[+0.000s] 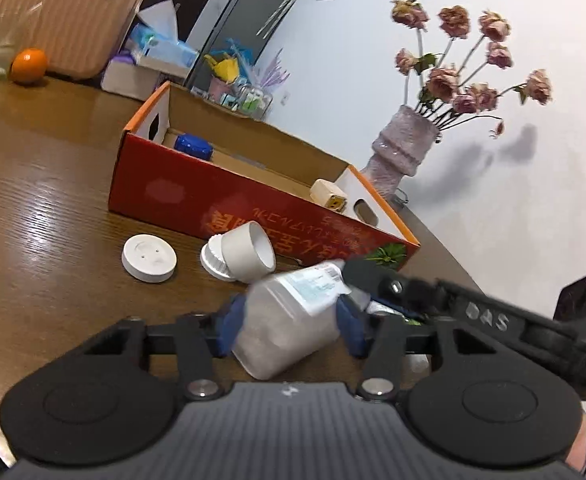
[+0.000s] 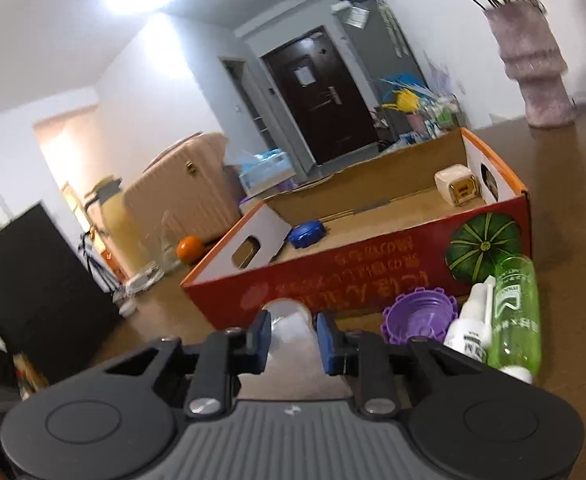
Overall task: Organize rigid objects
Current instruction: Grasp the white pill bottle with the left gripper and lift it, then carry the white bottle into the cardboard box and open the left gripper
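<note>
Left wrist view: the left gripper (image 1: pixel 287 326) is seen with its blue pads pressed against both sides of a translucent white plastic bottle with a printed label (image 1: pixel 289 320), which lies tilted on the brown wooden table (image 1: pixel 53 184). The jaws are drawn in to the bottle's width and are closed on it. The black finger of the right gripper (image 1: pixel 445 304) reaches in from the right and overlaps the bottle's labelled end. Just beyond the bottle lie a white cylindrical cup resting on a ribbed white cap (image 1: pixel 241 256) and, beside them, a flat round white lid (image 1: pixel 149 258). Behind these stands an open red cardboard box with an orange rim (image 1: pixel 221 200), in which a blue ribbed cap (image 1: pixel 193 145) lies at one end and a cream cube-shaped plug adapter (image 1: pixel 329 196) at the other. A pale purple vase of dried pink roses (image 1: pixel 401 152) stands past the box, and an orange fruit (image 1: pixel 29 65) lies at the far edge.

In the right wrist view, the right gripper's (image 2: pixel 293 340) jaws are nearly together, with a translucent rounded object, blurred, held between the blue pads; it appears to be the same bottle. Beside it, against the box front, lie a purple toothed lid (image 2: pixel 417 316), a small white spray bottle (image 2: pixel 471 324) and a green transparent bottle (image 2: pixel 515 316).
</note>
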{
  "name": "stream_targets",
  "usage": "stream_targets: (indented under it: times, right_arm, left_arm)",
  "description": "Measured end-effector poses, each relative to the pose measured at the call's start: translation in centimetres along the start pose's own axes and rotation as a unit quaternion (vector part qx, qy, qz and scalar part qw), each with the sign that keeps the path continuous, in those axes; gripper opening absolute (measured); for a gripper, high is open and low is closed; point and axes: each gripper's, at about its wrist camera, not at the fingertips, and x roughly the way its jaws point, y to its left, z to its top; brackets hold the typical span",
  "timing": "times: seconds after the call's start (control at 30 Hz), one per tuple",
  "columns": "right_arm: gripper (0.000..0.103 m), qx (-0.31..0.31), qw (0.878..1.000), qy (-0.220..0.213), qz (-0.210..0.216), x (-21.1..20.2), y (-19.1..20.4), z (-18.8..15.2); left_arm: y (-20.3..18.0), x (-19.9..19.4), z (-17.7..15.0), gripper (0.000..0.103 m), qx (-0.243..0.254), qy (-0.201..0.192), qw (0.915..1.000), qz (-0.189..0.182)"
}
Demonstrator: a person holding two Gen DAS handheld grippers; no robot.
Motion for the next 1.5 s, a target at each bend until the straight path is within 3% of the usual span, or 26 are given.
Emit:
stream_targets:
  times: [0.1,0.27,0.53,0.73,0.8,0.9,1.0,1.1,1.2,1.33,1.5]
  right_arm:
    - [0.019,0.006,1.0,0.005,0.016,-2.6,0.3,-1.6]
    - [0.019,0.011,1.0,0.023,0.005,-6.5,1.6,-5.5]
    - [0.026,0.006,0.999,0.051,0.012,-10.9,3.4,-8.9]
    - [0.026,0.011,0.999,0.035,0.01,-13.0,4.1,-9.4]
    - [0.027,0.017,1.0,0.023,0.004,-12.8,3.9,-9.0]
    - [0.029,0.035,0.999,0.021,0.002,-11.5,3.2,-8.6]
    - [0.031,0.071,0.997,0.026,0.011,-10.3,2.4,-8.5]
    - [0.032,0.09,0.995,0.037,0.017,-9.8,2.4,-8.5]
    - [0.027,0.082,0.996,0.044,0.019,-10.5,2.8,-8.5]
    - [0.025,0.084,0.996,0.03,0.02,-12.3,3.2,-8.7]
    - [0.024,0.096,0.995,0.008,0.012,-12.9,2.8,-7.6]
  left_arm:
    - [-0.1,-1.5,-1.1,0.043,-0.002,-0.003,1.0,-0.008]
    - [-0.9,-4.0,-4.0,0.043,0.005,0.001,1.0,-0.008]
    - [-2.7,-8.5,-7.9,0.048,0.047,0.024,0.9986,-0.004]
    - [-3.0,-9.7,-7.6,0.067,0.052,0.005,0.9986,0.003]
    - [-2.6,-9.1,-7.0,0.069,0.039,0.005,0.9992,0.002]
    - [-1.5,-7.4,-6.6,0.066,0.007,0.023,0.9997,0.008]
    - [-0.4,-6.6,-6.5,0.051,-0.03,0.03,0.9988,-0.023]
    - [-0.7,-7.1,-6.8,0.049,-0.018,0.026,0.9993,-0.02]
    - [-1.3,-8.1,-7.2,0.049,-0.019,0.024,0.9994,-0.018]
    - [-2.1,-8.9,-7.4,0.048,-0.015,0.019,0.9992,-0.03]
    - [-2.8,-7.7,-4.9,0.045,-0.006,0.011,0.9989,-0.044]
